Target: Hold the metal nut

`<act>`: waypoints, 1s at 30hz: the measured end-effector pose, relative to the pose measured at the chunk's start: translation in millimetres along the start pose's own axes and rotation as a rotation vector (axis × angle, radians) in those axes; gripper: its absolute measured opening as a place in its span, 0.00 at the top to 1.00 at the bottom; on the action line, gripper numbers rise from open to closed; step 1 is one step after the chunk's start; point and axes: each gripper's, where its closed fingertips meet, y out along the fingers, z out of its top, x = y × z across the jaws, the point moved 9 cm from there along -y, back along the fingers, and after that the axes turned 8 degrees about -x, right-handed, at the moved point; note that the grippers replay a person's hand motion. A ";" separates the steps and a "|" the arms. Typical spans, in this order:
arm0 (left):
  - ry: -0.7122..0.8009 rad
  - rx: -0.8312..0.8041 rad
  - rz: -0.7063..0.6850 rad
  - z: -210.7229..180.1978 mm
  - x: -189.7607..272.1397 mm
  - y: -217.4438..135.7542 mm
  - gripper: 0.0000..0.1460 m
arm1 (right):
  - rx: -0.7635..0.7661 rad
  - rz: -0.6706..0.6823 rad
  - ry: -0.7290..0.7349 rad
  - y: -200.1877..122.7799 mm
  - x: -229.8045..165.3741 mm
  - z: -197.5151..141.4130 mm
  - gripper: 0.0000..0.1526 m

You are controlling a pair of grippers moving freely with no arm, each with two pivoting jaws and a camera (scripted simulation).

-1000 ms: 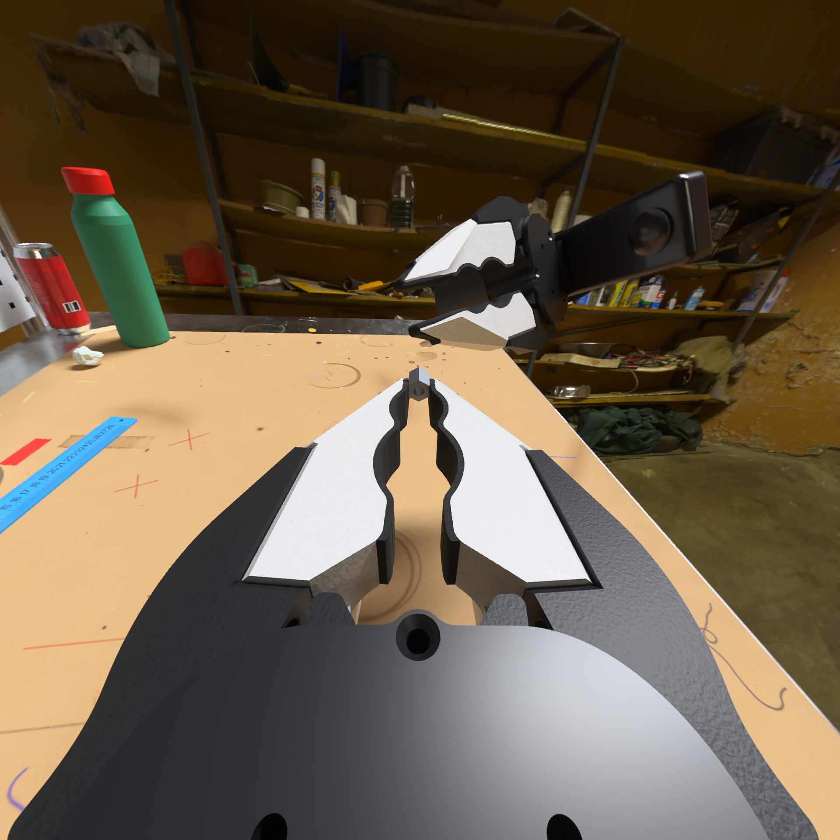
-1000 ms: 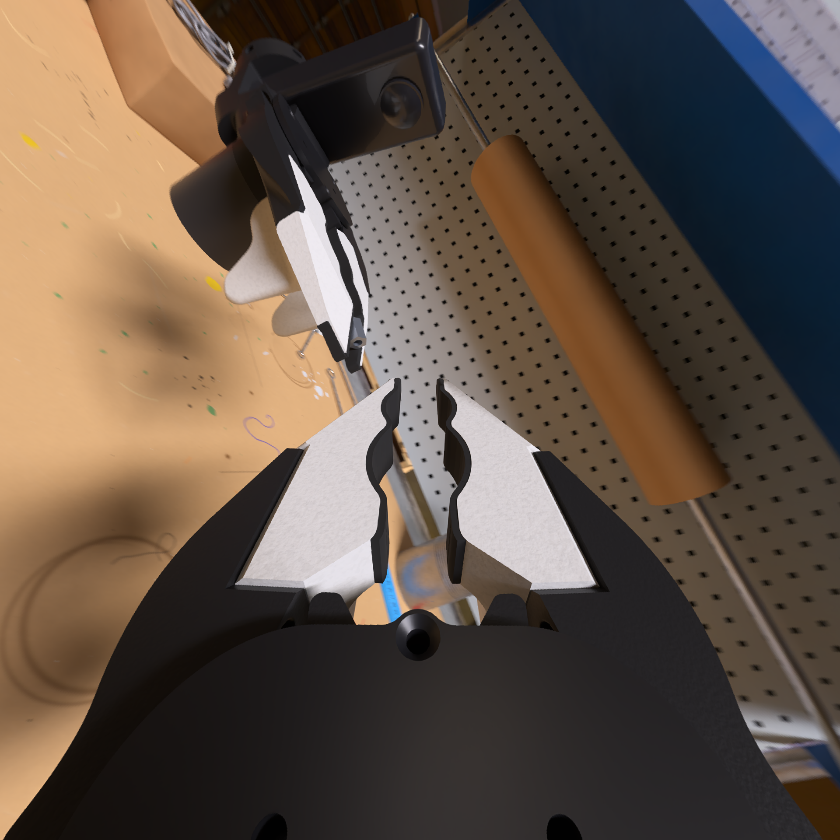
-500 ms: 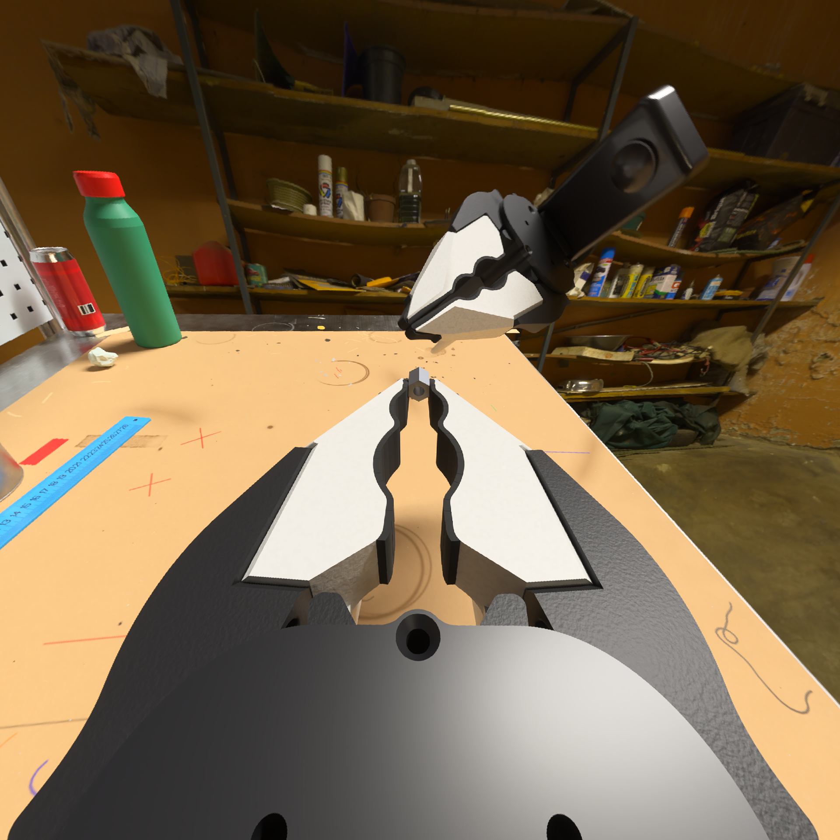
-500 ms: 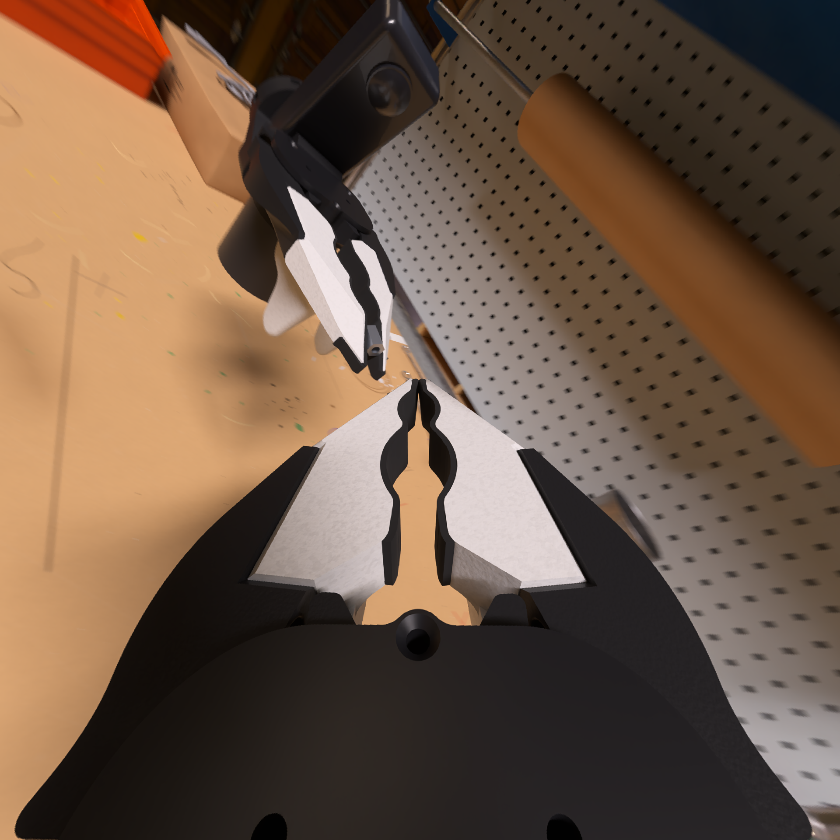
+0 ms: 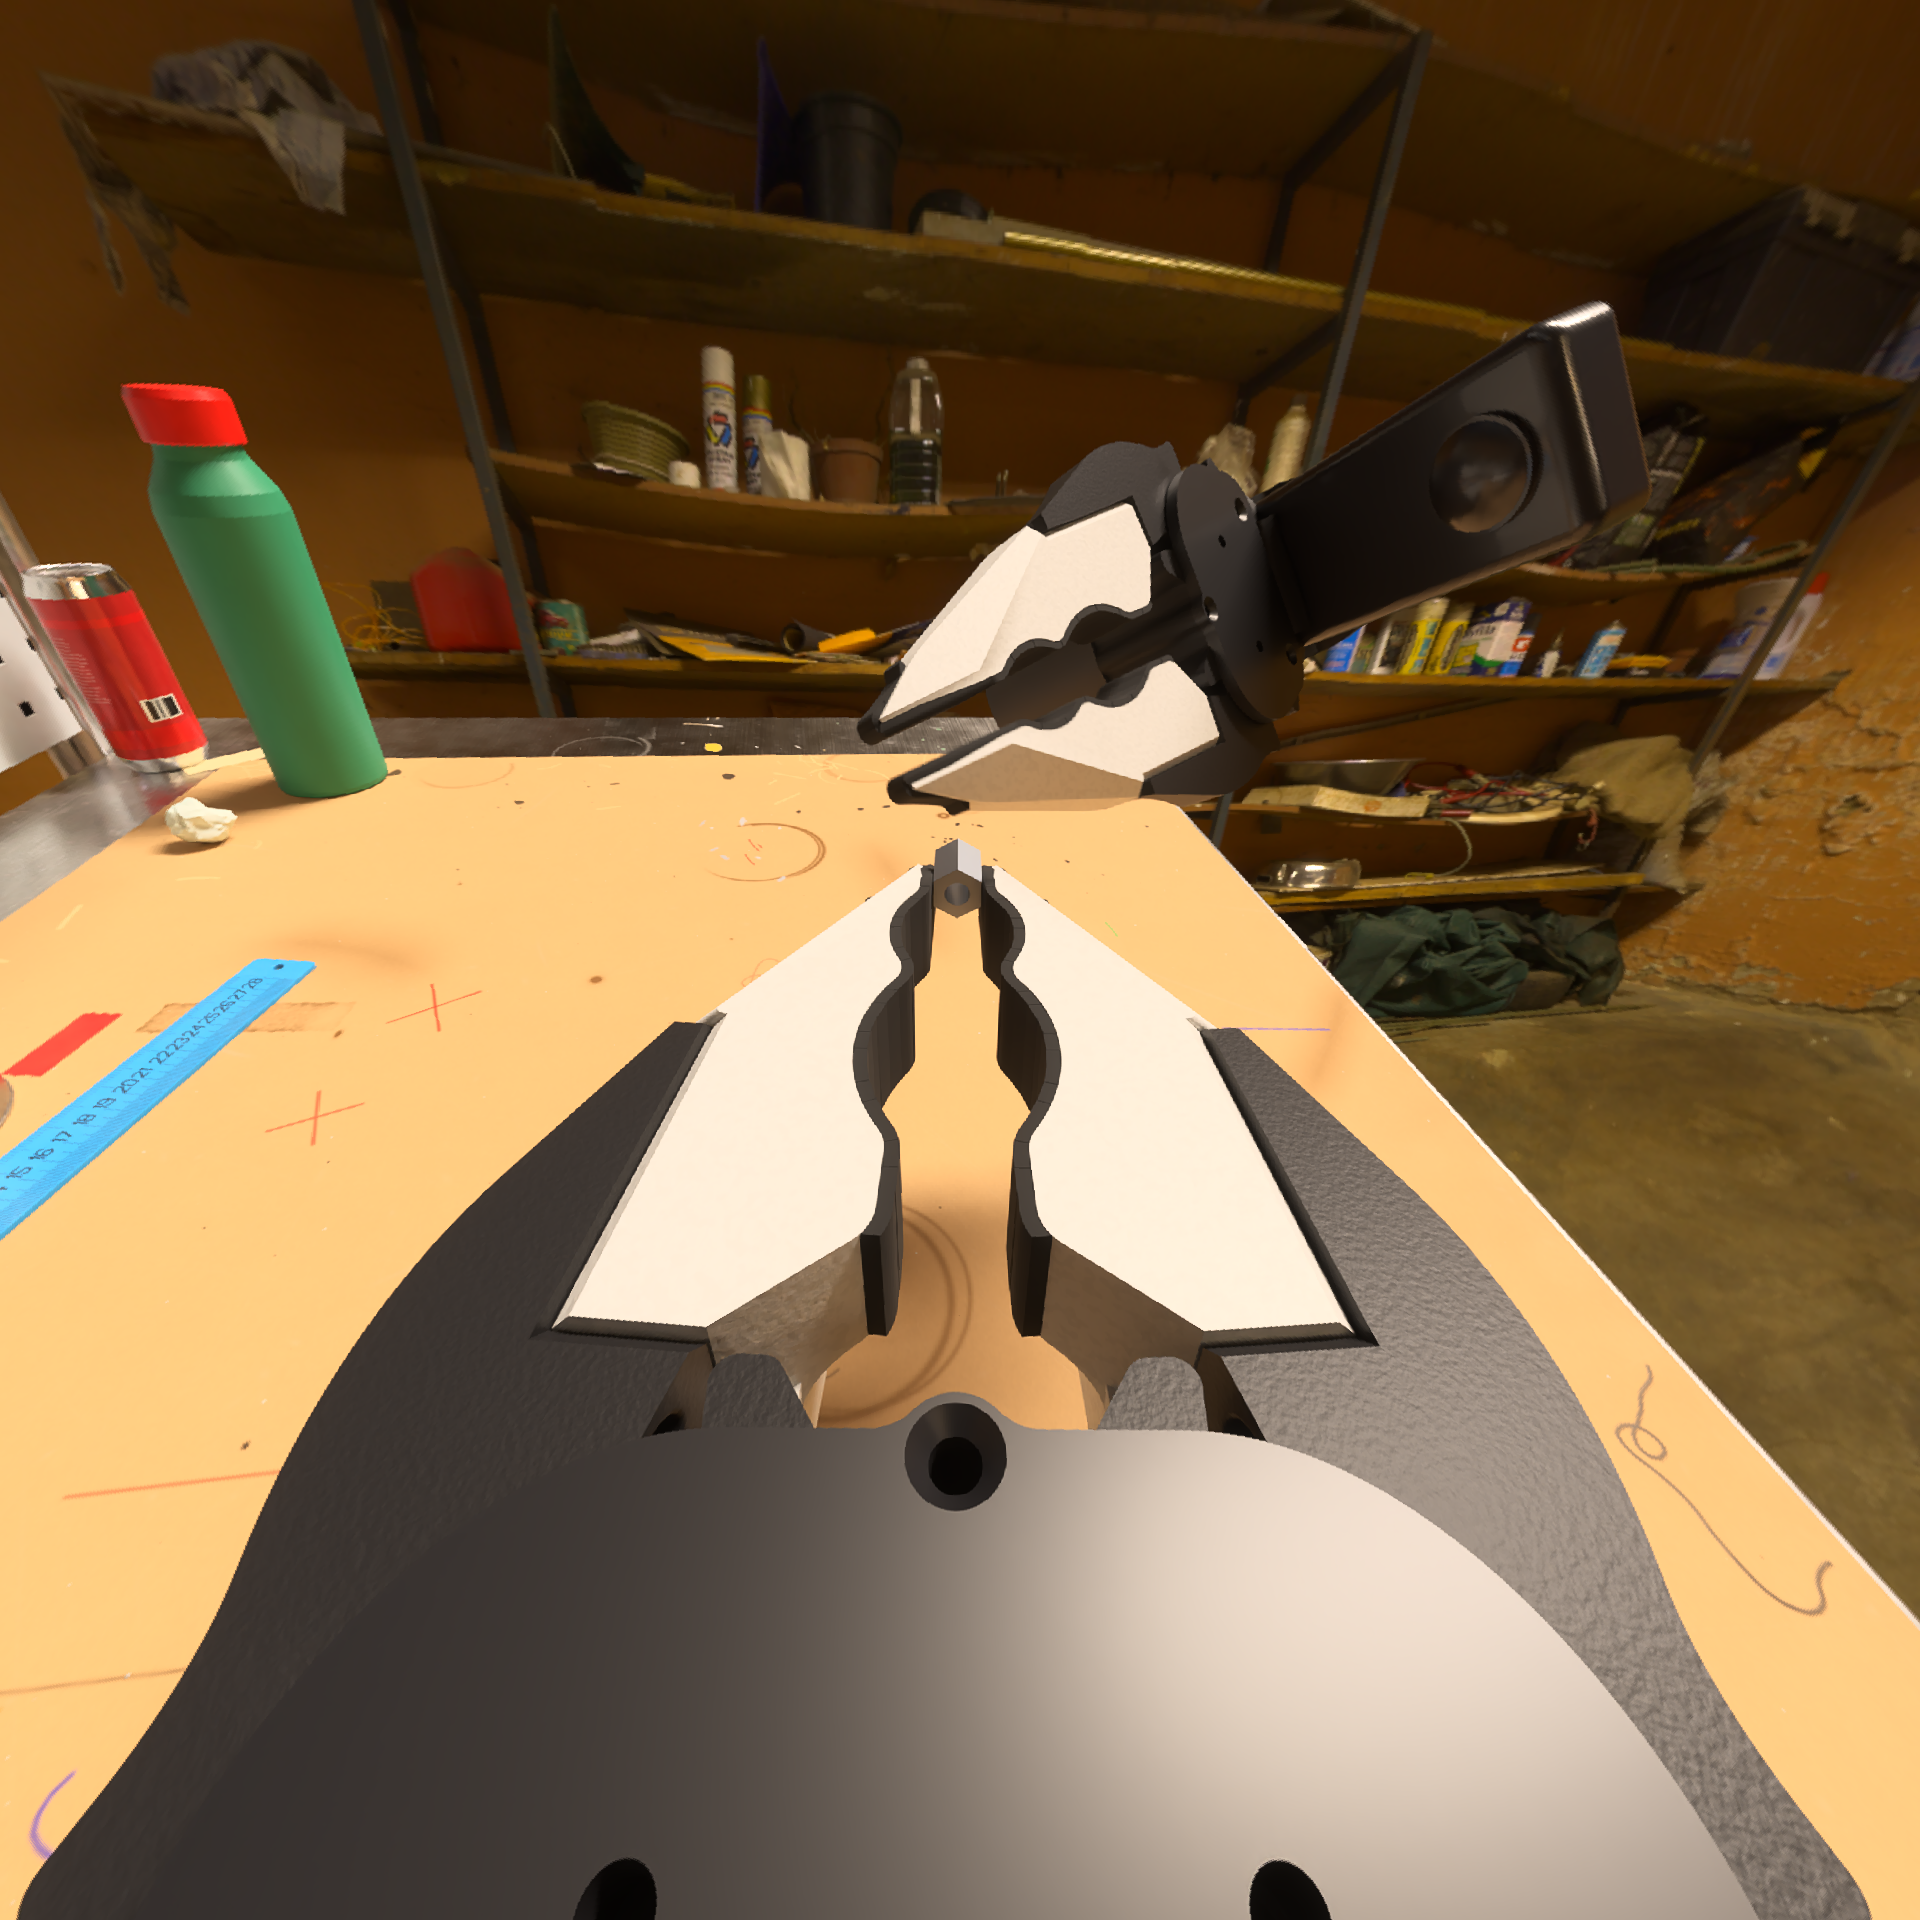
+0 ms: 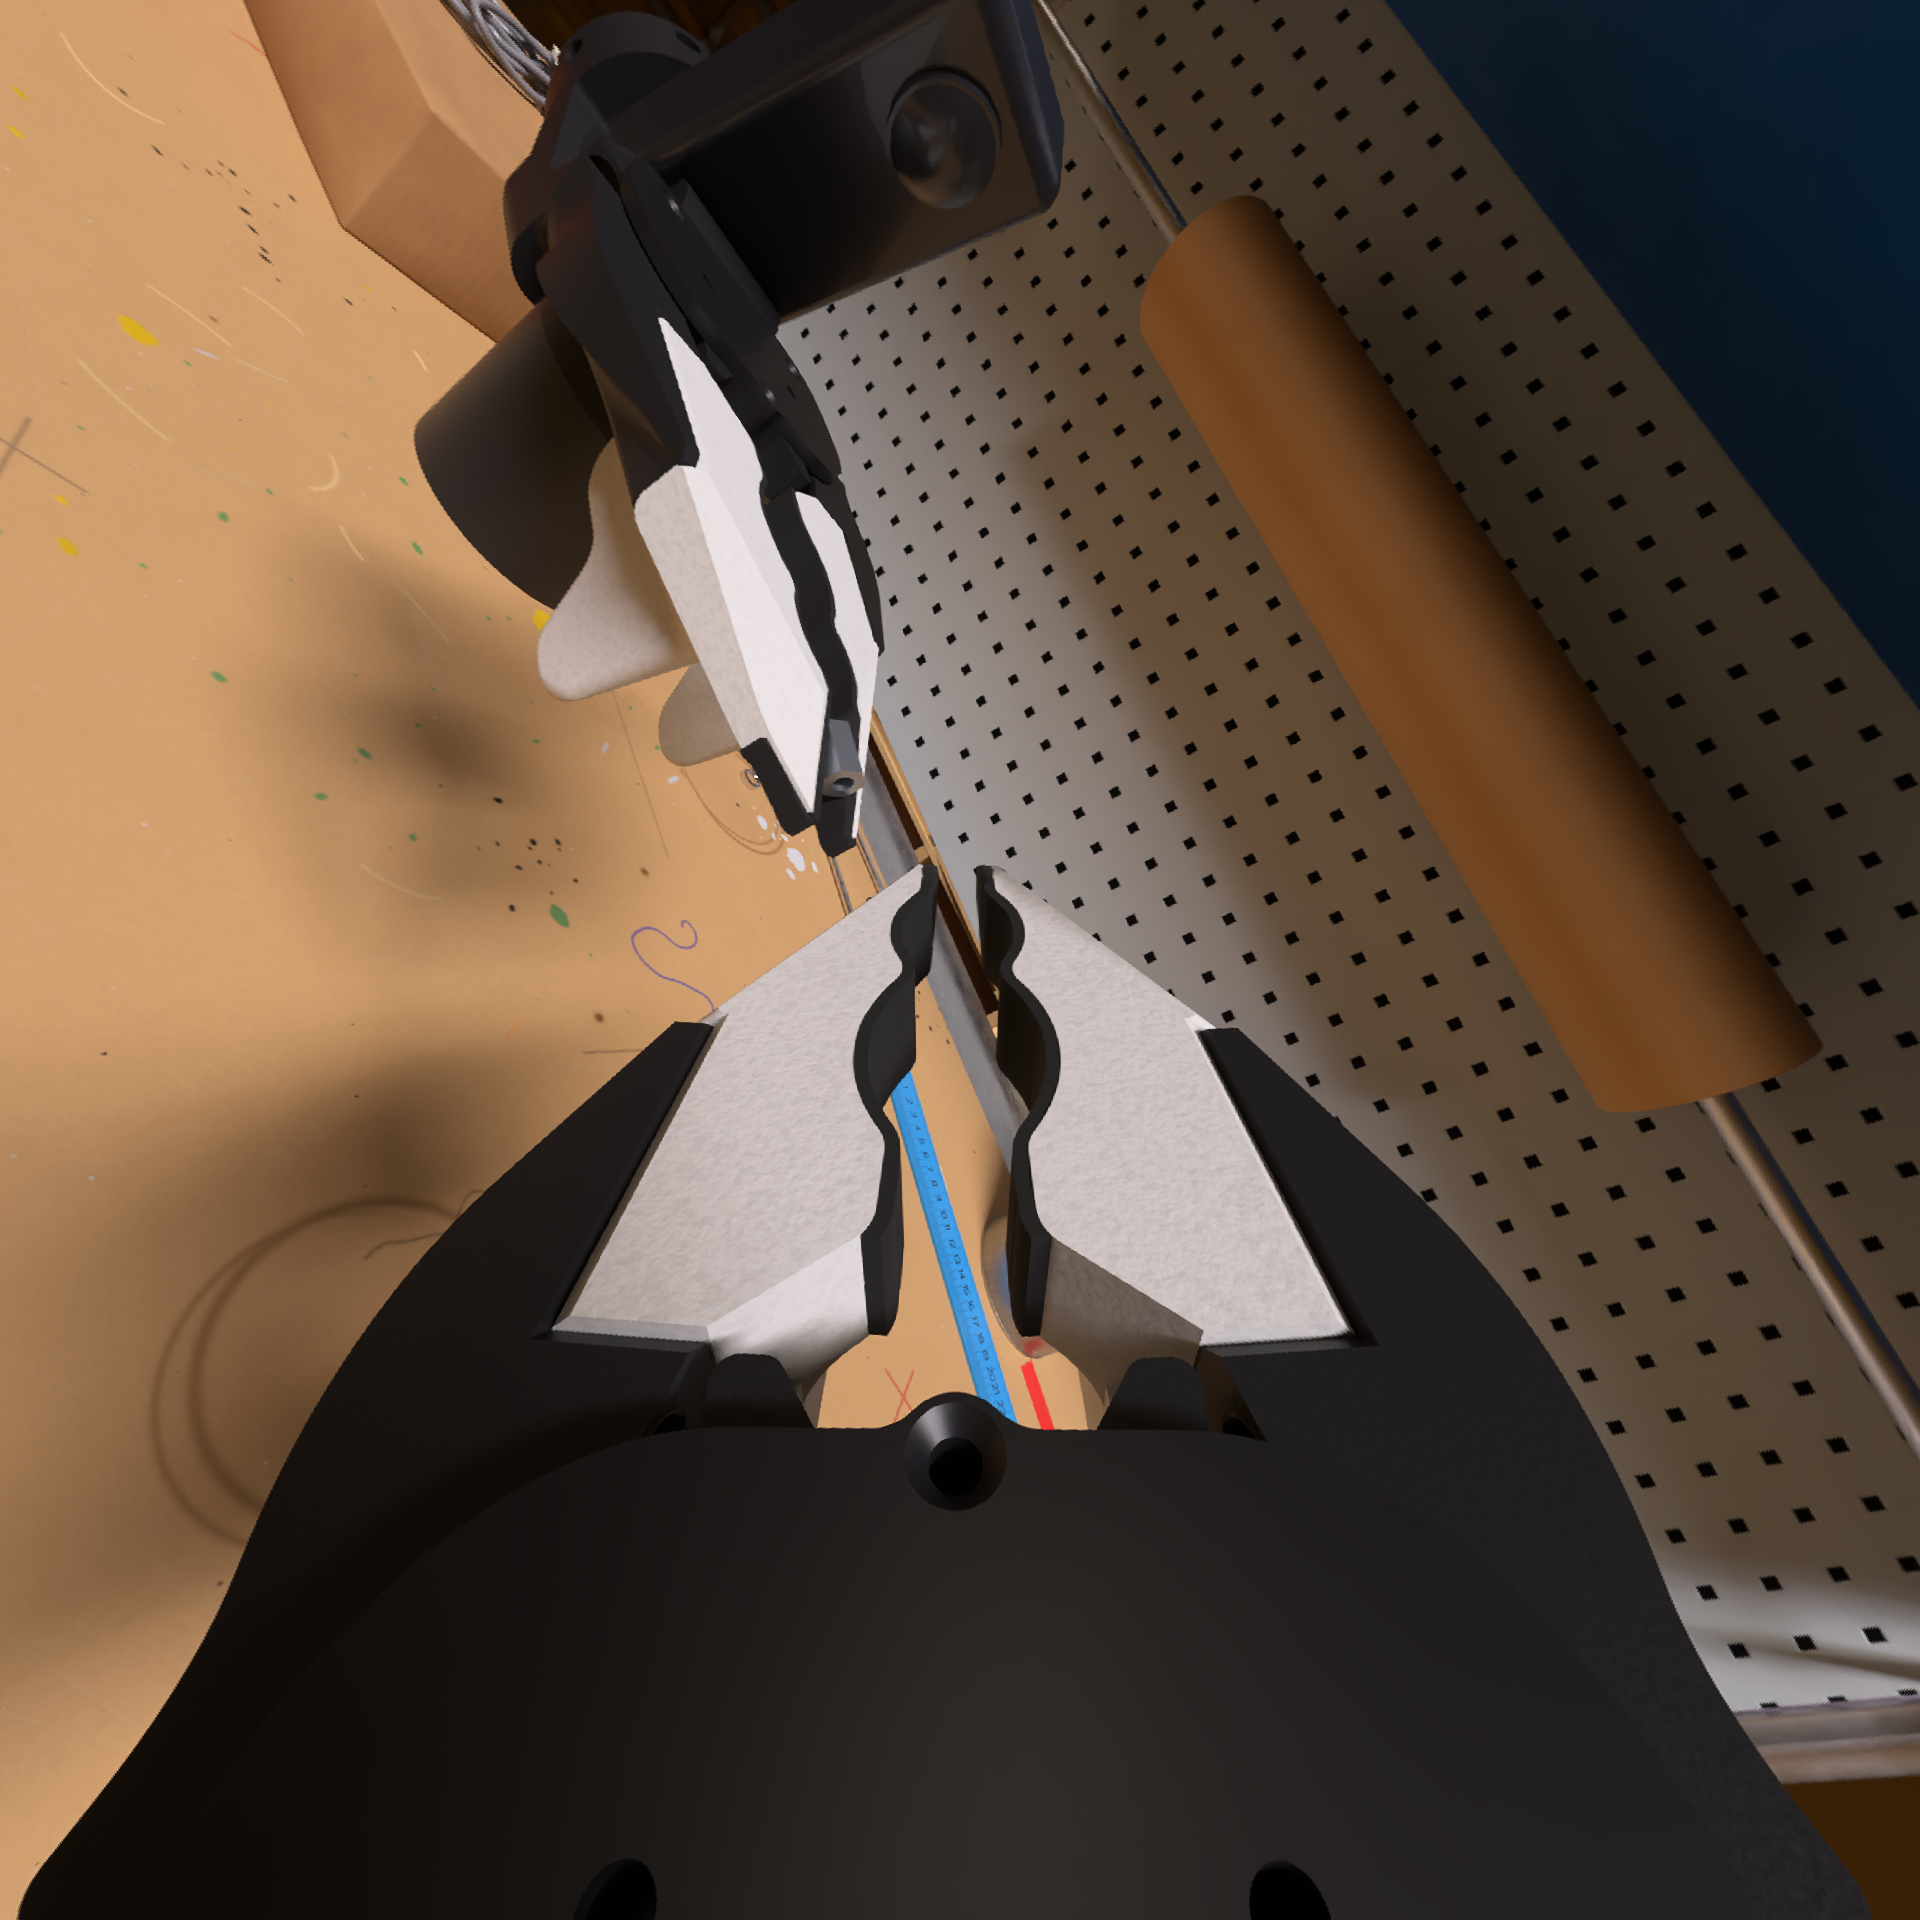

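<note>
A small grey hex metal nut (image 5: 956,891) sits pinched between the tips of my left gripper (image 5: 956,896), held above the tan worktable (image 5: 520,935). My right gripper (image 5: 885,764) hovers just beyond and above the nut, tips pointing toward it, jaws a little apart and empty. In the right wrist view my right gripper (image 6: 954,883) shows a narrow gap between its tips. The left gripper (image 6: 826,805) hangs just ahead of it with the nut (image 6: 842,767) at its tip. The two grippers do not touch.
A green bottle with a red cap (image 5: 260,603), a red can (image 5: 109,665) and a white crumpled scrap (image 5: 197,821) stand at the table's far left. A blue ruler (image 5: 135,1091) lies left. The table's right edge drops to the floor. A pegboard (image 6: 1247,831) carries a brown roll (image 6: 1455,644).
My right gripper has turned and come closer to the nut; it shut half a second ago and now stands slightly open. My left gripper has kept hold of the nut.
</note>
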 end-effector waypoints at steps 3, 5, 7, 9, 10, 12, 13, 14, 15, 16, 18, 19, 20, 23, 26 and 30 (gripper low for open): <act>0.003 -0.006 -0.009 0.2 1.4 1.4 0.95 | 0.001 -0.007 0.001 -0.4 0.6 -0.1 0.99; 0.008 -0.016 -0.007 -0.6 1.7 2.0 0.95 | -0.001 0.032 0.036 -0.6 1.4 -0.9 0.99; 0.019 -0.025 0.000 -1.0 2.1 2.3 0.95 | 0.015 0.098 0.125 -0.7 3.7 -3.2 1.00; 0.040 -0.034 0.014 -0.4 2.9 2.3 0.95 | 0.044 0.178 0.254 -0.5 7.4 -6.9 1.00; 0.056 -0.042 0.023 0.5 3.6 2.1 0.95 | 0.061 0.228 0.333 -0.2 9.4 -8.9 1.00; 0.093 -0.057 0.036 2.9 5.6 0.5 0.95 | 0.112 0.345 0.531 1.4 12.7 -12.9 1.00; 0.108 -0.064 0.035 4.0 6.7 -0.7 0.95 | 0.145 0.412 0.640 2.9 13.6 -15.4 1.00; 0.121 -0.072 0.030 5.0 7.4 -2.1 0.95 | 0.174 0.476 0.736 4.6 14.0 -18.1 1.00; 0.134 -0.081 0.031 5.7 8.0 -3.4 0.95 | 0.198 0.538 0.823 6.4 13.9 -20.7 1.00; 0.147 -0.092 0.032 6.3 8.8 -4.6 0.95 | 0.218 0.601 0.904 8.1 13.5 -23.0 1.00; 0.163 -0.103 0.029 7.1 9.7 -6.6 0.95 | 0.258 0.711 1.043 11.3 12.2 -27.4 1.00; 0.169 -0.106 0.031 7.2 9.9 -7.5 0.95 | 0.275 0.753 1.101 12.6 11.3 -29.3 1.00; 0.172 -0.110 0.031 7.2 9.5 -8.4 0.95 | 0.285 0.772 1.132 13.6 10.5 -30.7 1.00; 0.178 -0.136 0.051 5.2 6.9 -12.2 0.95 | 0.211 0.660 0.968 10.7 10.8 -26.0 1.00; 0.174 -0.129 0.054 4.6 5.7 -14.6 0.95 | 0.181 0.630 0.908 8.2 14.3 -23.4 1.00; 0.168 -0.133 0.050 2.2 4.9 -14.0 0.95 | 0.136 0.613 0.829 5.0 15.9 -21.8 1.00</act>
